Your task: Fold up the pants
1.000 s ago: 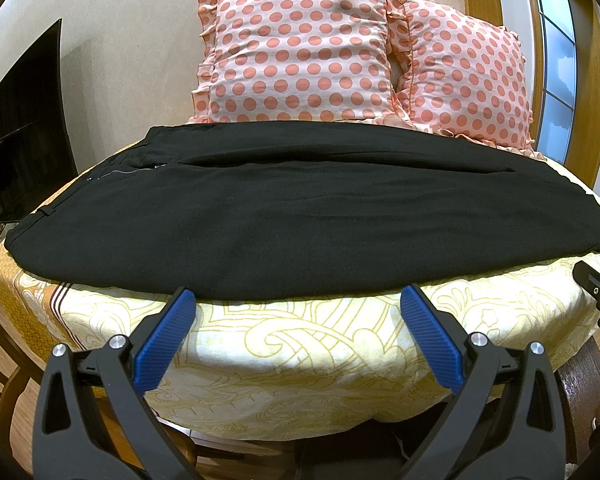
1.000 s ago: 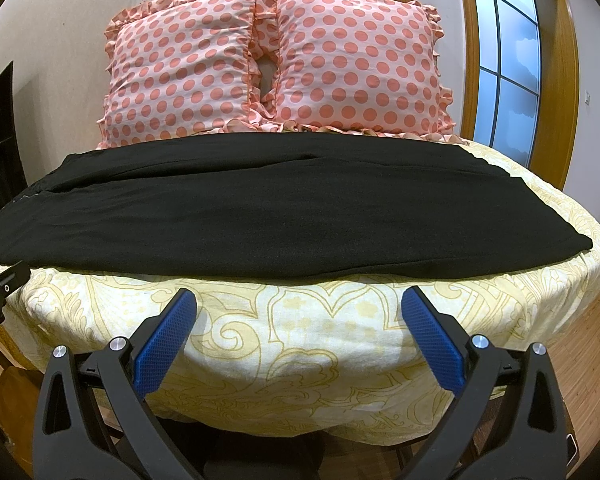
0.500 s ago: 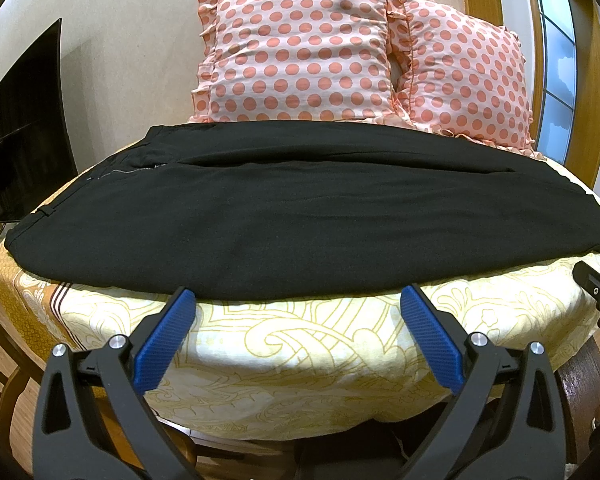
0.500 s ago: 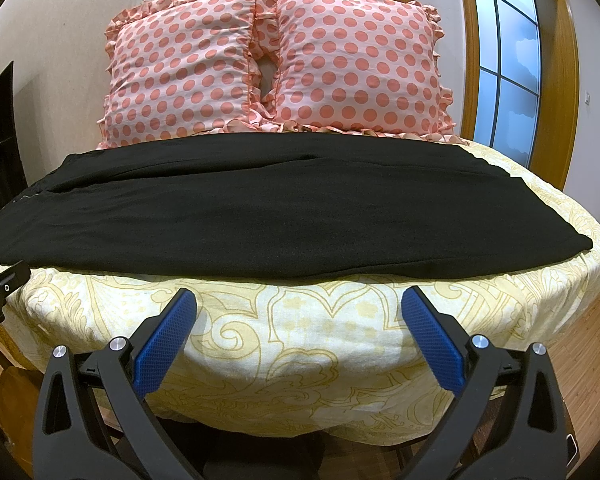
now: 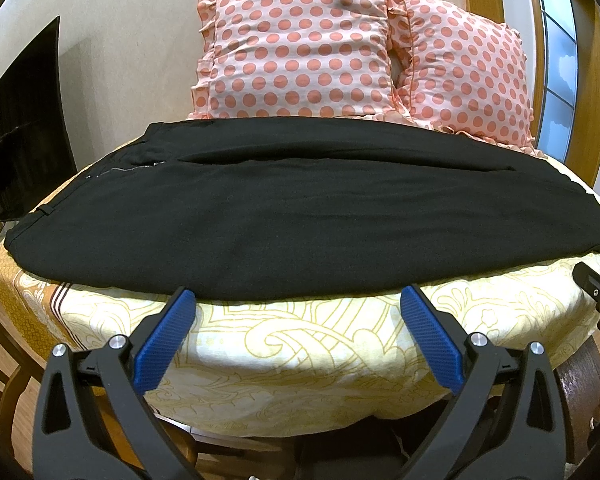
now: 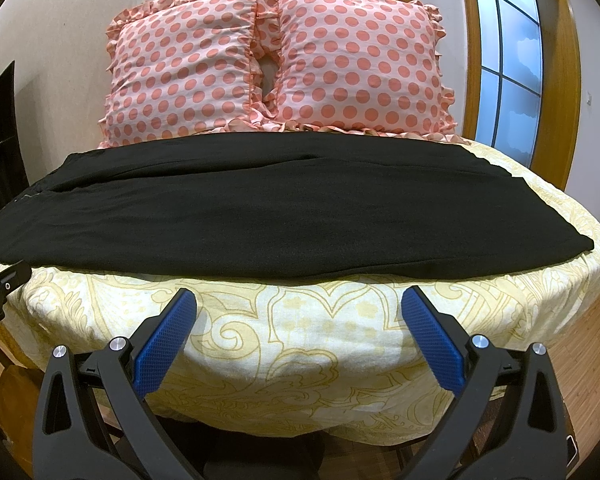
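Fingers of the left gripper [image 5: 296, 312] and right gripper [image 6: 298, 312] gape wide, holding nothing. Black pants [image 5: 300, 220] lie spread across the bed [image 5: 300, 344]; best pinch both near-edge corners evenly.

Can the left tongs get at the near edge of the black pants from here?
Probably yes. The left tongs hang open just short of the black pants, whose near edge lies flat on the yellow bedsheet with nothing between.
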Tool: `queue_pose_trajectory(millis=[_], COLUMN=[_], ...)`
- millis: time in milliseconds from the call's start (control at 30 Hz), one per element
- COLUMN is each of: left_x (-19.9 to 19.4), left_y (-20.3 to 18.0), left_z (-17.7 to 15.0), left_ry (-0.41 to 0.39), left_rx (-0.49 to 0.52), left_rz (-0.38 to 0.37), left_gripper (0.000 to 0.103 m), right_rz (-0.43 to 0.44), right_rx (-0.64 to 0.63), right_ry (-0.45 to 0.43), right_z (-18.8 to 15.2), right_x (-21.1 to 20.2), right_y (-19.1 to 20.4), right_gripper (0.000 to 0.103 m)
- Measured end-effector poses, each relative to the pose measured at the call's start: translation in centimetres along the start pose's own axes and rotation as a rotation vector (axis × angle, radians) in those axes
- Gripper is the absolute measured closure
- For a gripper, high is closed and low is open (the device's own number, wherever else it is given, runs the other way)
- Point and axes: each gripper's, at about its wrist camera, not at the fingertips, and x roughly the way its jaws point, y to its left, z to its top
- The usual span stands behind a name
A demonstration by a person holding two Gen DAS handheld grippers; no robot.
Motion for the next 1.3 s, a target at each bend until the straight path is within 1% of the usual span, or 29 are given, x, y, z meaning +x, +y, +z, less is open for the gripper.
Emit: queue_pose_trajectory(millis=[133,167,300,333,367,400,433,500,533,600,700,733,767,833,900,933,967,1000,1033,1067,1100,1167,1233,1300], left_x=[-0.3,0.1,0.2,0.2,-0.3,-0.6,-1.2,-1.8,-2.0,-1.6,0.0,0.5,1.2,2.7,4.1,4.5,5.2,5.6,6.2,6.5,6.8,7.3,7.7,8.4], left_y=[0.2,0.4,0.6,0.7,1.2,1.5,2.0,2.9,3.5,4.1,4.5,4.7,4.8,4.9,5.2,5.4,5.6,5.7,6.0,6.2,6.6,7.1,7.7,7.9], left_z=[0.1,0.1,0.5,0.6,1.1,1.4,2.0,3.4,4.4,5.9,8.2,8.8,9.4,10.2,10.5,10.5,10.5,10.4,10.4,10.3,10.3,10.1,9.8,9.4], left_ry=[0.005,0.009,0.021,0.021,0.009,-0.003,-0.026,-0.070,-0.095,-0.132,-0.143,-0.143,-0.139,-0.121,-0.101,-0.094,-0.078,-0.066,-0.029,-0.011,0.007,0.031,0.055,0.082], left_rx=[0.007,0.010,0.007,0.003,-0.013,-0.023,-0.037,-0.061,-0.074,-0.083,-0.079,-0.081,-0.080,-0.081,-0.089,-0.095,-0.103,-0.108,-0.124,-0.134,-0.152,-0.182,-0.206,-0.218], left_rz=[-0.007,-0.010,-0.023,-0.028,-0.048,-0.056,-0.062,-0.043,-0.025,0.001,0.053,0.063,0.083,0.117,0.124,0.122,0.119,0.116,0.102,0.083,0.058,0.047,0.039,0.040], left_gripper=[0.002,0.002,0.002,0.002,0.002,0.002,0.002,0.002,0.002,0.002,0.002,0.002,0.002,0.002,0.002,0.002,0.002,0.002,0.002,0.002,0.002,0.002,0.002,0.002], right_rz=[0.025,0.031,0.078,0.106,0.140,0.184,0.197,0.193,0.176,0.143,0.079,0.066,0.036,-0.035,-0.113,-0.164,-0.193,-0.229,-0.254,-0.278,-0.318,-0.380,-0.452,-0.506], right_rx=[-0.010,-0.012,-0.022,-0.007,0.017,0.068,0.101,0.159,0.188,0.237,0.336,0.361,0.395,0.419,0.421,0.425,0.432,0.449,0.468,0.491,0.522,0.548,0.567,0.596], right_ry=[0.012,0.013,0.015,0.020,0.019,-0.003,-0.023,-0.067,-0.083,-0.085,-0.034,-0.023,-0.005,0.039,0.093,0.127,0.149,0.185,0.210,0.236,0.268,0.307,0.344,0.370], right_z=[-0.1,0.0,0.7,0.9,1.1,1.9,2.7,4.7,6.1,8.6,13.0,14.0,15.6,17.9,20.0,21.1,21.6,22.3,22.9,23.2,23.8,24.4,24.9,25.2], right_x=[0.2,0.2,0.6,0.3,0.0,-0.7,-1.2,-2.3,-2.6,-2.1,0.6,1.4,3.0,6.0,9.5,11.7,13.0,15.4,17.2,18.8,21.1,24.2,27.4,29.7], right_y=[-0.3,-0.4,-0.7,-1.1,-1.7,-3.0,-4.0,-6.0,-7.2,-9.3,-12.4,-13.1,-14.0,-15.3,-16.2,-16.8,-17.2,-17.9,-18.5,-19.2,-20.1,-21.0,-22.0,-22.8], right_gripper=[0.001,0.001,0.001,0.001,0.001,0.001,0.001,0.001,0.001,0.001,0.001,0.001,0.001,0.001,0.001,0.004,0.008,0.012,0.019,0.026,0.031,0.039,0.044,0.044])
